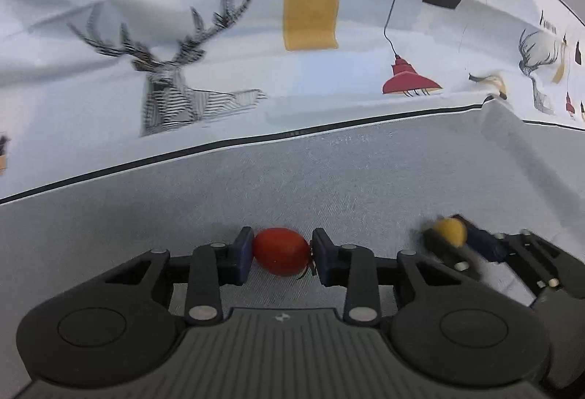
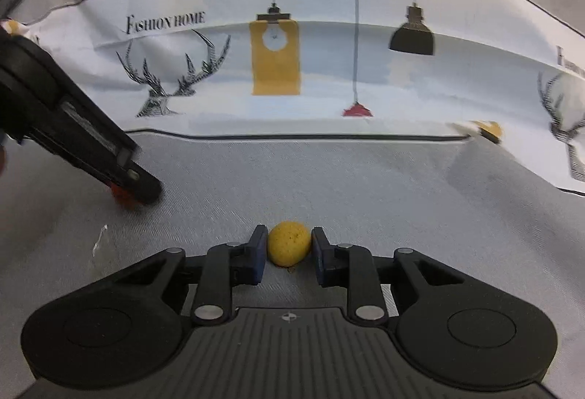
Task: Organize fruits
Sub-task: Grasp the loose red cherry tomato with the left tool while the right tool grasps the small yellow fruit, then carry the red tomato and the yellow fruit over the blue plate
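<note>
In the left wrist view my left gripper is shut on a red tomato, held just above the grey cloth. In the right wrist view my right gripper is shut on a small yellow fruit over the same cloth. The right gripper with its yellow fruit also shows blurred at the right of the left wrist view. The left gripper's finger shows at the left of the right wrist view, with a bit of the red tomato under it.
The grey tablecloth covers the surface. Behind it hangs a white printed cloth with deer, lamps and lettering, edged by a black line. A small crease or mark lies on the grey cloth at the left.
</note>
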Action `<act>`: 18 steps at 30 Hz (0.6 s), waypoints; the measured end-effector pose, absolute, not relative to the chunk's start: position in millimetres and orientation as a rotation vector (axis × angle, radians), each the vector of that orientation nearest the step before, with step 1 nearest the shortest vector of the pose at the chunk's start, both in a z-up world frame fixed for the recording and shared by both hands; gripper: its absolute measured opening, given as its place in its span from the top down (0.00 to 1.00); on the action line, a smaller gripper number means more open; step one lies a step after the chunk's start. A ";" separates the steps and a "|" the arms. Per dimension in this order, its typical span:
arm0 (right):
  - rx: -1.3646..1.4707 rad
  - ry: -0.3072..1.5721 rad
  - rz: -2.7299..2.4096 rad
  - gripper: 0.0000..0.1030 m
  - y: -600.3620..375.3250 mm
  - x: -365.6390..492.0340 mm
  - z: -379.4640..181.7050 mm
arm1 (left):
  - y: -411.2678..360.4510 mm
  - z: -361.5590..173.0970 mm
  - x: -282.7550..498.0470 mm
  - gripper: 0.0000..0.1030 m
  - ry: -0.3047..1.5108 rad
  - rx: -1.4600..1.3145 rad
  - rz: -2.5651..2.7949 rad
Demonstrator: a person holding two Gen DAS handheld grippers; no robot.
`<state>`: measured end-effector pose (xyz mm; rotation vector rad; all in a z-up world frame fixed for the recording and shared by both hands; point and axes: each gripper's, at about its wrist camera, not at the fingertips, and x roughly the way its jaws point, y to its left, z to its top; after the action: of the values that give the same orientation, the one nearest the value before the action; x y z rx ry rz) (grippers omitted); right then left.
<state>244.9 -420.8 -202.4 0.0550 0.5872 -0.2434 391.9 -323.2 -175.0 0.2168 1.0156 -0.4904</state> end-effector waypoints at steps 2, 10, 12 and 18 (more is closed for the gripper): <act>0.093 0.569 -0.266 0.74 -423.6 225.9 -182.8 | -307.6 -154.6 376.0 0.63 1.008 0.193 -0.487; 0.182 0.449 -0.281 0.74 -396.6 98.2 -82.4 | -229.7 -68.9 277.5 0.63 0.965 0.188 -0.423; 0.185 0.422 -0.277 0.74 -382.4 64.8 -60.2 | -204.2 -48.1 249.0 0.63 0.962 0.155 -0.417; 0.212 0.356 -0.266 0.74 -332.6 -14.7 -10.9 | -143.9 -1.0 160.7 0.63 0.938 0.118 -0.388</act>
<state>-14.7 -332.6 -10.9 0.2119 0.3565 -0.2657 160.7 -143.9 -1.0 0.1181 0.9378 -0.3878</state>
